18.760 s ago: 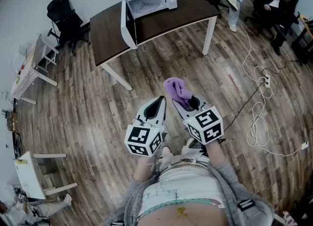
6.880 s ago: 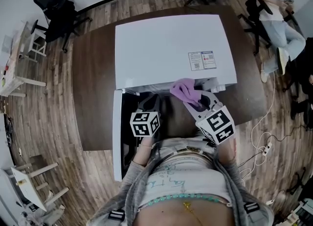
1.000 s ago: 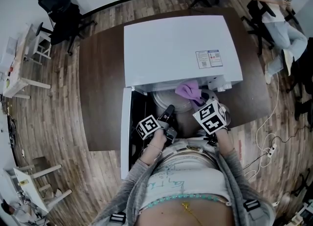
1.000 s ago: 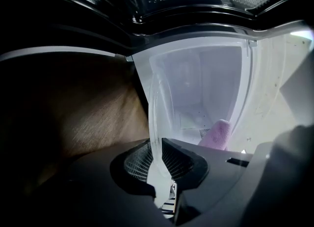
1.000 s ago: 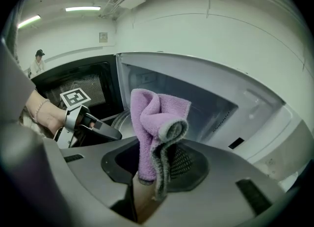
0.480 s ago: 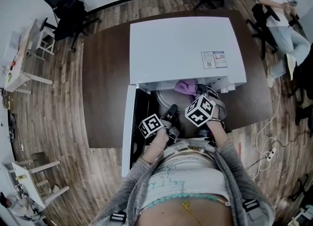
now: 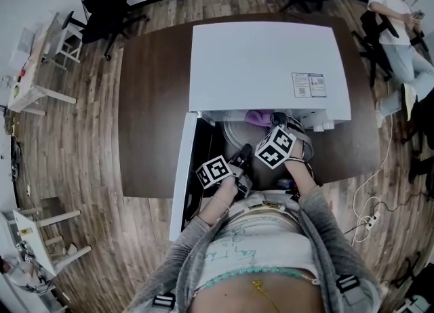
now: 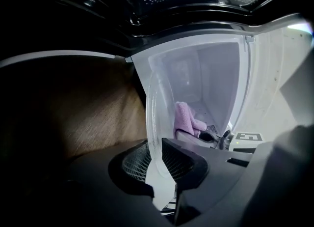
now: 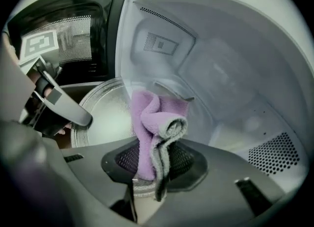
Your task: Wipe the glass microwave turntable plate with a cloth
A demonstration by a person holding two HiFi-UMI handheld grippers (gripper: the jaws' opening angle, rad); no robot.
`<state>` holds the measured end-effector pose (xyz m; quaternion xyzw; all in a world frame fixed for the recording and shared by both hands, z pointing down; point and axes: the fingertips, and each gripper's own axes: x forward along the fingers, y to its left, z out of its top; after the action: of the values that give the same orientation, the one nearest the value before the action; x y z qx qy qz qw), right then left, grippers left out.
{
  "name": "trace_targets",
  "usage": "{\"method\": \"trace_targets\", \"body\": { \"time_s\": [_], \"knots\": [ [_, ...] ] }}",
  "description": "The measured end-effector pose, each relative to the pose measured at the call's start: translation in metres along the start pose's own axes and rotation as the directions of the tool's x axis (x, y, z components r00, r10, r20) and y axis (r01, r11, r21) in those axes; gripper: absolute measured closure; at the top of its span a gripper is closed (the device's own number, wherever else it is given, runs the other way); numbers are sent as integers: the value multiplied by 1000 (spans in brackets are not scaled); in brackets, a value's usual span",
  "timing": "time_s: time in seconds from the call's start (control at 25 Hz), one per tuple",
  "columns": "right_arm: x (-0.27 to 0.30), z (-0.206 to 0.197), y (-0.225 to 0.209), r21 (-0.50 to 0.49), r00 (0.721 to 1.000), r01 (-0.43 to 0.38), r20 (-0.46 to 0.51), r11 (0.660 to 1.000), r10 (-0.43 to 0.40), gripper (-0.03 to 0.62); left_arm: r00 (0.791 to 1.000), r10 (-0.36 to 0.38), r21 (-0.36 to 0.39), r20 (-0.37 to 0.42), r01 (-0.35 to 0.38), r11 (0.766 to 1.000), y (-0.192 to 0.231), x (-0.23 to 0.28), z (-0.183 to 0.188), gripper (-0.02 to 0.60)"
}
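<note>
The clear glass turntable plate (image 8: 158, 103) stands tilted on edge at the mouth of the open white microwave (image 7: 264, 61). My left gripper (image 8: 159, 164) is shut on its lower rim. In the head view this left gripper (image 7: 243, 150) reaches in from the door side, with the plate (image 7: 230, 132) just beyond it. My right gripper (image 9: 154, 164) is shut on a folded purple cloth (image 9: 153, 123), which hangs close before the plate's face (image 9: 105, 113); whether they touch I cannot tell. From above, the right gripper (image 7: 273, 122) and the cloth (image 7: 256, 116) sit inside the cavity opening.
The microwave door (image 7: 182, 169) hangs open to the left of my arms. The microwave stands on a dark brown table (image 7: 152, 101). Office chairs (image 7: 102, 0) stand behind it, a seated person (image 7: 400, 13) is at far right, and cables (image 7: 369, 223) lie on the floor.
My right gripper has sunk and rolled, carrying the cloth deeper into the microwave opening and nearer the plate. The left gripper has kept the plate still.
</note>
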<state>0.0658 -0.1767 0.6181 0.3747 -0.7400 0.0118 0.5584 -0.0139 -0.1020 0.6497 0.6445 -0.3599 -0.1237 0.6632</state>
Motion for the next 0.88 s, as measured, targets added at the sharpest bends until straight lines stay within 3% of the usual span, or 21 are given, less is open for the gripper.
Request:
{"method": "trace_targets", "body": {
  "time_s": [0.2,0.44,0.68,0.88],
  "knots": [
    [8,4,1,-113,998,55,-24,992,-58,467,1000,2,14,-10,-2,1000,0,0,0,520],
    [8,9,5,-301,985,154,-28,941,-170,471,1000,6,20,-13,-5,1000,0,0,1,518],
    [5,9,10,-329,985,163,-5,930,-175,474,1000,13,7,-15,-13,1000,2,-2,0,517],
    [4,9,14,-408,978,200,32,891,-205,476,1000,15,10,-18,-14,1000,2,-2,0,517]
  ]
}}
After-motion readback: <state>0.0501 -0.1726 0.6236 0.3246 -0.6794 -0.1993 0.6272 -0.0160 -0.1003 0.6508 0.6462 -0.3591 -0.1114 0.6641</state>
